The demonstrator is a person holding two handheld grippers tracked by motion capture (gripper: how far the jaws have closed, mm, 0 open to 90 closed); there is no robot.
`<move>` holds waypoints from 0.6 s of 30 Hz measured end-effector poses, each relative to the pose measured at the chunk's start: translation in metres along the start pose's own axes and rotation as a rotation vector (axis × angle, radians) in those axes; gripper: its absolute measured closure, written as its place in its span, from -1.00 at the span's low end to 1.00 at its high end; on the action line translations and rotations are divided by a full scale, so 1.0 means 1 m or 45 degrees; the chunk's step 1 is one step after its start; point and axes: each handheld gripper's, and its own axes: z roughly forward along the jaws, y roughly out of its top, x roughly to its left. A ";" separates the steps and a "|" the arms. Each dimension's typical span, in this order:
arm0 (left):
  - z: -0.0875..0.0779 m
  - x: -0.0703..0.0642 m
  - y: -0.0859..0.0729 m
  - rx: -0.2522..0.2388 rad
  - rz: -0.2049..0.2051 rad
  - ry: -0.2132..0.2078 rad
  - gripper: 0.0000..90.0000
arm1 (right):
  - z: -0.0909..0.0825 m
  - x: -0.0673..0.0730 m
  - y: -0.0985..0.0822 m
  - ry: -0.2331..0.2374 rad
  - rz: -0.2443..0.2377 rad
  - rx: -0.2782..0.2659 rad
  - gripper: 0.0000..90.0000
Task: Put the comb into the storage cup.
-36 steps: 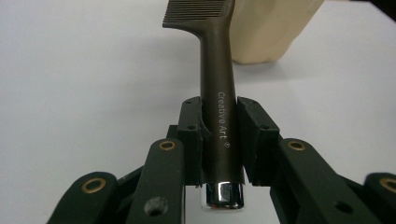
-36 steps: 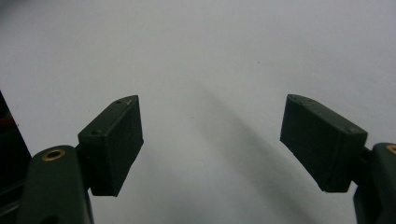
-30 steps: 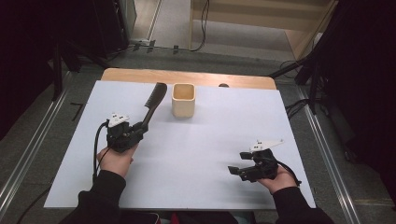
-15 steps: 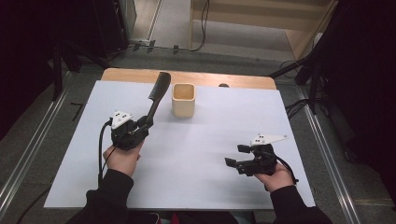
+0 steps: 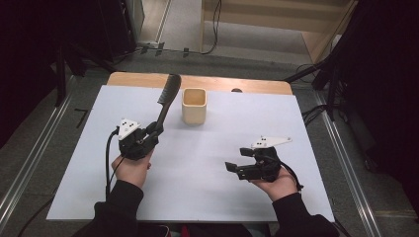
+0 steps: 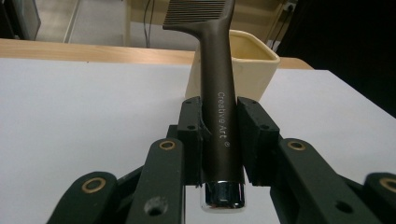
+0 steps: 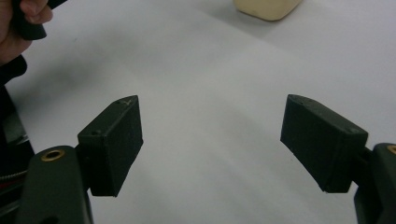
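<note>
Comb held, cup ahead

High view: my left gripper clamps the comb by its handle, teeth end raised toward upper centre, just left of the cream cup. I judge dropping it into the cup comes next. My right gripper waits lower right, white table bare around it.

Left gripper view: jaws shut on the handle; cup directly behind.

Right gripper view: jaws wide apart, holding nothing.

Left gripper fingers clamped together; right gripper fingers spread wide.
</note>
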 end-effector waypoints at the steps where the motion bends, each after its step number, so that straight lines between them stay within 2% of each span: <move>1: 0.000 0.000 0.000 0.001 -0.002 0.001 0.62 | 0.001 0.001 0.002 -0.024 -0.008 0.002 -0.57; 4: 0.001 0.002 -0.001 0.004 -0.012 0.001 0.62 | 0.003 0.005 0.007 -0.081 -0.026 -0.013 -0.57; 9: 0.001 0.000 -0.003 -0.011 -0.009 0.003 0.62 | 0.007 0.009 0.016 -0.082 -0.010 -0.051 -0.57; 18: 0.002 -0.003 -0.007 -0.021 -0.005 0.011 0.62 | 0.015 0.014 0.033 -0.062 0.021 -0.078 -0.55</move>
